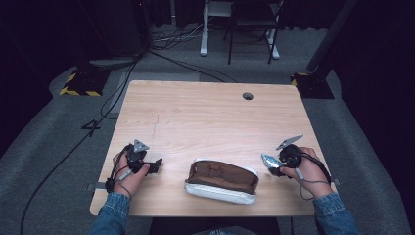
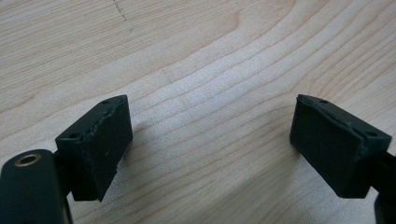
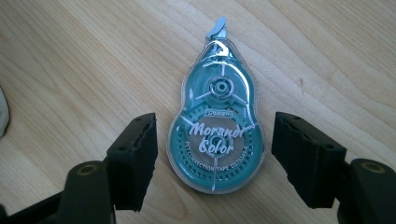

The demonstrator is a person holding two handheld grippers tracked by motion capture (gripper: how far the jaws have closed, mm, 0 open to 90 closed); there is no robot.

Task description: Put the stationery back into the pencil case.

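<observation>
Right gripper view: the right gripper [image 3: 215, 158] stands wide open astride a teal, pear-shaped plastic correction-tape dispenser [image 3: 217, 133] lying flat on the pale wooden table [image 3: 70, 56], right of an open white zip pouch [image 1: 222, 181]; closing looks next. The left gripper [image 2: 210, 140] gapes empty

The bench [image 1: 205, 117] is pale wood with wavy grain. The pencil case [image 1: 221, 180] is white outside and brown within. The correction tape dispenser [image 3: 216, 130] is clear plastic over teal, with white lettering and a grey tip. Both grippers' fingers [image 2: 95, 144] are matte black, with a brass-coloured screw hole beside them. The sleeves [image 1: 111, 215] are blue denim. The floor [image 1: 58, 142] is grey, and yellow-and-black hazard stripes [image 1: 78, 85] mark a stand base.
</observation>
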